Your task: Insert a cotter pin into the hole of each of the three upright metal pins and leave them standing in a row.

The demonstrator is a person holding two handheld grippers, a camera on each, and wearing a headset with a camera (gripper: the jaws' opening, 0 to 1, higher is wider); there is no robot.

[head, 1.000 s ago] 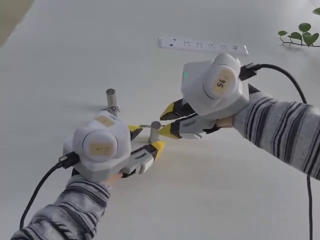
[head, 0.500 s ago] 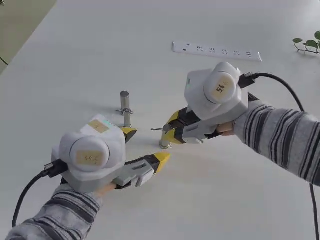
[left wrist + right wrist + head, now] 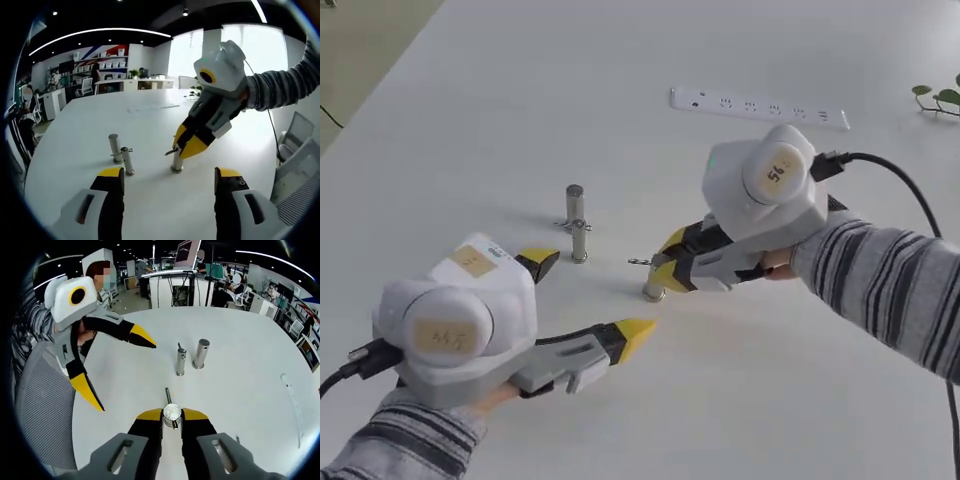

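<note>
Three upright metal pins stand on the white table. The far pin (image 3: 575, 203) and the middle pin (image 3: 580, 241) are close together, each with a cotter pin near its top. The near pin (image 3: 652, 288) has a cotter pin (image 3: 640, 262) poking out to the left. My right gripper (image 3: 665, 272) is shut around the top of this pin (image 3: 172, 412), with the cotter pin (image 3: 167, 395) jutting forward between its jaws. My left gripper (image 3: 587, 296) is open and holds nothing, a little in front of the pins (image 3: 176, 161).
A white power strip (image 3: 760, 106) lies at the back of the table. Green plant leaves (image 3: 942, 96) show at the far right edge. The table's left edge (image 3: 380, 85) runs diagonally. Cables trail from both grippers. Office furniture fills the background of the gripper views.
My left gripper has let go of the near pin and drawn back toward me, open. The right gripper stays on that pin's top. The middle pin has come out from behind the left gripper.
</note>
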